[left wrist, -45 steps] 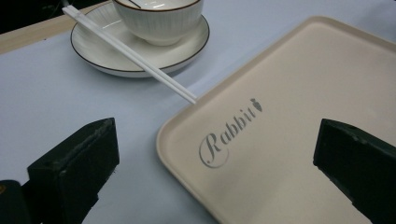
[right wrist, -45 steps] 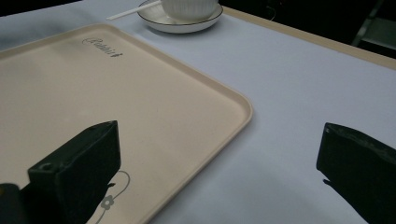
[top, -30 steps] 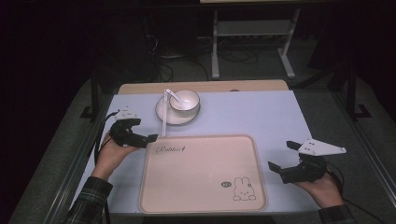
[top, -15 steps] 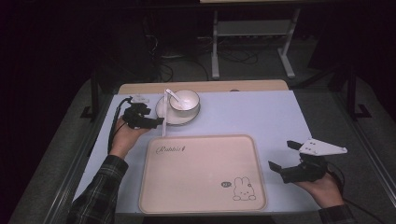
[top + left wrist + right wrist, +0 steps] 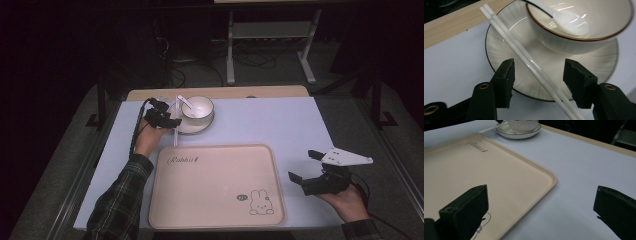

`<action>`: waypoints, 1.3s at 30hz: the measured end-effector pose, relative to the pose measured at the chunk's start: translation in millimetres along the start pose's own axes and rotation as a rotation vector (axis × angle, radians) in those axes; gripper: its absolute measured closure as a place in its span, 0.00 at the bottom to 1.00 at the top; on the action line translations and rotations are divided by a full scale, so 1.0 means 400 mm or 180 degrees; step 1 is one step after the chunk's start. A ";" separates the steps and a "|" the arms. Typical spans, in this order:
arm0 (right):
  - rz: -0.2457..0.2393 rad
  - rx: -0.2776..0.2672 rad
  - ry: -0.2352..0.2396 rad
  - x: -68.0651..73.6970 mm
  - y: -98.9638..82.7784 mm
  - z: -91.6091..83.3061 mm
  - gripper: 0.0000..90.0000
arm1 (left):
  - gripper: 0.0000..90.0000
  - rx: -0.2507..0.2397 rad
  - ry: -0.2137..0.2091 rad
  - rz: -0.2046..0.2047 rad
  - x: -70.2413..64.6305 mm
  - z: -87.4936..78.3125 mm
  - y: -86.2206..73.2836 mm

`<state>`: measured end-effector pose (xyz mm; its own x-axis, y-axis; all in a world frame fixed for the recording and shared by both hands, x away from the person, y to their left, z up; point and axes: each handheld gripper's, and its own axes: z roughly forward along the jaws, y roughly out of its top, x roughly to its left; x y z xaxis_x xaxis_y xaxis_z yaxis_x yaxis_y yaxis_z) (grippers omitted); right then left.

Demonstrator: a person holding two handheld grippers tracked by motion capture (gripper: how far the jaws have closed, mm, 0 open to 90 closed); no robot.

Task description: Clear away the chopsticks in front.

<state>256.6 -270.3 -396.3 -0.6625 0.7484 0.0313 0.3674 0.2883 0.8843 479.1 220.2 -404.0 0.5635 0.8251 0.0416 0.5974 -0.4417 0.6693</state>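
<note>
Chopsticks: a white pair lying side by side, upper ends propped on the rim of the saucer, lower ends running down toward the counter at the saucer's left side in the high view.
Chopsticks, relation to tool: the pair passes between the two jaws of the left tool; neither pad touches it.
Left tool, state: jaws part open and just been closing, with a clear gap on each side of the chopsticks; nothing gripped.
Left tool, pose: tips pointed at the saucer's near-left rim, just above the counter.
Left hand: reached forward along the left side of the tray, forearm in a plaid sleeve stretched from the bottom edge, cable trailing over the wrist.
Bowl: stands on the saucer, a white spoon resting inside it.
Right tool: jaws wide apart, nothing between them.
Right hand: low at the counter's near-right corner, just beside the tray's right edge, tool aimed left across the tray toward the bowl.
Tray: beige, rabbit print at its near-right corner, nothing on it.
</note>
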 end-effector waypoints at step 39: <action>0.0018 -0.0008 0.0015 -0.005 -0.002 -0.002 0.00 | 0.86 0.0232 0.0250 -0.0055 0.008 0.075 0.008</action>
<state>256.9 -272.5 -396.9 -0.6635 0.7472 0.0384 0.3694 0.2826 0.8853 499.9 210.9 -424.0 0.5079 0.8566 0.0903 0.6483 -0.4492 0.6148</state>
